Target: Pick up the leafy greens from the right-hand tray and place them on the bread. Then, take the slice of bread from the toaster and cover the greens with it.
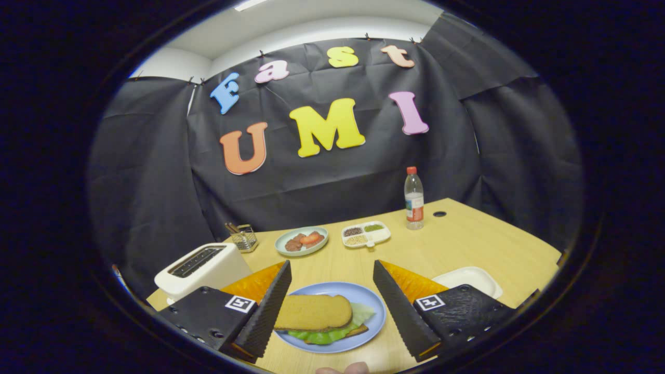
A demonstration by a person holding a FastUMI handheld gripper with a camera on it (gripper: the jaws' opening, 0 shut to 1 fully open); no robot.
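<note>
Gripper view. Tongs (331, 291) spread wide and empty, fingers flanking the round pale-blue plate (375, 314) without touching anything on it; this reads as a release stance, the load set down.

On the plate: tan top slice of bread (313, 312) lying flat over the crinkled green leafy greens (324, 336), whose edges poke out around it; a darker bottom slice (358, 331) shows underneath. Stack looks complete, so the task is judged finished or nearly so.

White two-slot toaster (202, 267) stands beside the plate on the light wooden tabletop (467, 249), slots apparently empty. Shallow white right-hand tray (470, 278) sits beyond the other finger, with no greens visible in it.
</note>
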